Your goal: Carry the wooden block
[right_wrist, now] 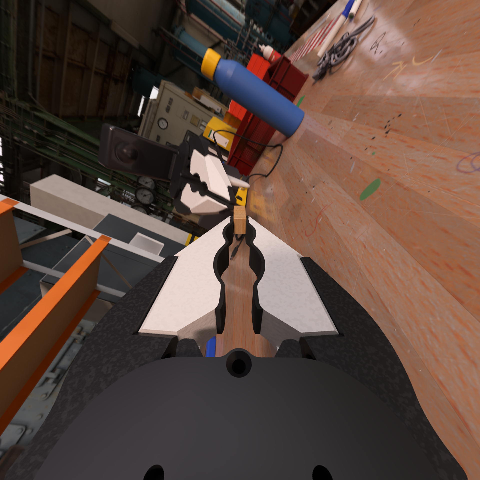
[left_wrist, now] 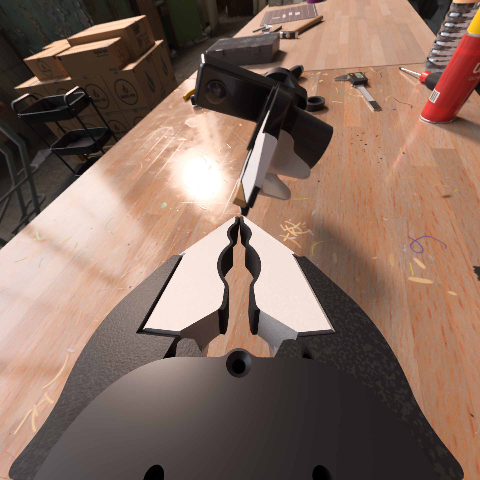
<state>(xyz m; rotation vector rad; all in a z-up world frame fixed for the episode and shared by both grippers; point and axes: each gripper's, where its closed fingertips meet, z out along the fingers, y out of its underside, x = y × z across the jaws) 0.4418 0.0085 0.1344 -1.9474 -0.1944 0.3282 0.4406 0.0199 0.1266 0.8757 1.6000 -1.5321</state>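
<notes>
1. Progress: the grasp looks done; the right tool (right_wrist: 239, 220) pinches the wooden block (right_wrist: 239, 219) at its fingertips, clear of the desk (right_wrist: 389, 181).
2. The left tool (left_wrist: 239, 219) hovers nearby, pressed together and empty.
3. Transport and set-down remain.

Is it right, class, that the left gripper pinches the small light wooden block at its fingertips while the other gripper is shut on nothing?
No: the right gripper pinches the small light wooden block, as the right wrist view shows. The left gripper is the one shut on nothing.
</notes>
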